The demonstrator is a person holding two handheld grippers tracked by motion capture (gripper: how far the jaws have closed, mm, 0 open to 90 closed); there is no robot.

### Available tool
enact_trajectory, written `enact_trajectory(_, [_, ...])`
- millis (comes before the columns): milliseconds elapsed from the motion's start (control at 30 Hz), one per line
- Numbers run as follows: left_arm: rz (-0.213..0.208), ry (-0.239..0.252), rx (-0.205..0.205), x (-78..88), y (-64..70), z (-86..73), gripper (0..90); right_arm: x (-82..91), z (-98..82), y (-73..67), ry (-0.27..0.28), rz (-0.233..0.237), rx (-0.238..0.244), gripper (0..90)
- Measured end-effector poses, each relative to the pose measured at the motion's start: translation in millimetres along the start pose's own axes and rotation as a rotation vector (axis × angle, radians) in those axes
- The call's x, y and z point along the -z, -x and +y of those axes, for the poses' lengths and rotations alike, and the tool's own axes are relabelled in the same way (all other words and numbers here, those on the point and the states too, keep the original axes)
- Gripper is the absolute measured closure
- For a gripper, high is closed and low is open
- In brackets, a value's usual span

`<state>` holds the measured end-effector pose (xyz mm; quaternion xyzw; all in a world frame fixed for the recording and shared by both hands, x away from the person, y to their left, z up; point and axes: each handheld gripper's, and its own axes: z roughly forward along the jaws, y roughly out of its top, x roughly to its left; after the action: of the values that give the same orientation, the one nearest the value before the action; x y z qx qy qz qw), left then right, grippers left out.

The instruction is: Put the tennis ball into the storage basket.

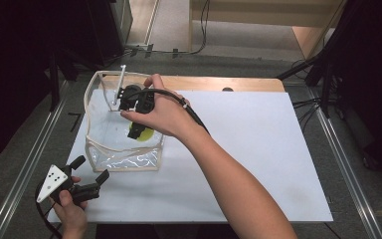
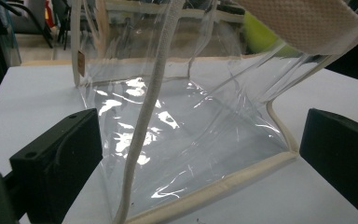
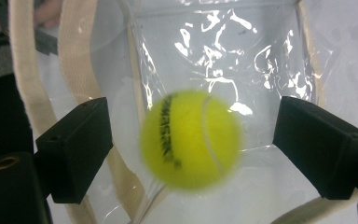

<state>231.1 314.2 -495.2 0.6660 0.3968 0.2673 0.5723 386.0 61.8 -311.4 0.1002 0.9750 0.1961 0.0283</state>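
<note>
Clear bag (image 1: 122, 144): far left on desk (image 1: 258, 149).
Ball (image 3: 190, 138): untouched between right gripper's (image 3: 191, 140) spread fingers.
Left gripper (image 1: 90, 174): fingers spread, near bag's edge.

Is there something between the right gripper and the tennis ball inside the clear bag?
Nothing visible does. The right gripper reaches into the clear bag from above, jaws open on either side of the tennis ball, which is blurred and touches neither jaw. A cream strap hangs at one side.
</note>
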Motion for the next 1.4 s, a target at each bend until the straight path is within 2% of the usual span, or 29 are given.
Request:
enact_trajectory(133, [0.000, 0.000, 0.000, 0.0, 0.0, 0.0, 0.0, 7.8, -1.2, -0.3, 0.027, -0.018, -0.002, 8.7])
enact_trajectory(267, [-0.001, -0.002, -0.002, 0.1, -0.1, 0.0, 0.0, 14.1, -4.7, -3.9, 0.025, -0.043, 0.003, 1.1])
enact_trajectory(300, [0.000, -0.001, -0.002, 0.1, 0.2, 0.1, 0.0, 15.6, -6.0, -4.3, 0.029, -0.058, 0.010, 1.1])
enact_trajectory(600, [0.000, -0.005, -0.006, 0.0, 0.3, 0.0, 0.0, 27.5, -23.0, -7.9, 0.045, -0.096, -0.004, 0.0])
enact_trajectory(833, [0.000, -0.007, -0.008, -0.2, 0.5, 0.1, 0.0, 35.6, -41.3, -6.3, 0.061, -0.103, -0.038, 0.0])
enact_trajectory(1400, [0.002, -0.004, -0.004, -0.1, 0.8, -0.1, 0.0, 37.3, -78.7, -4.4, 0.054, -0.103, -0.078, 0.0])
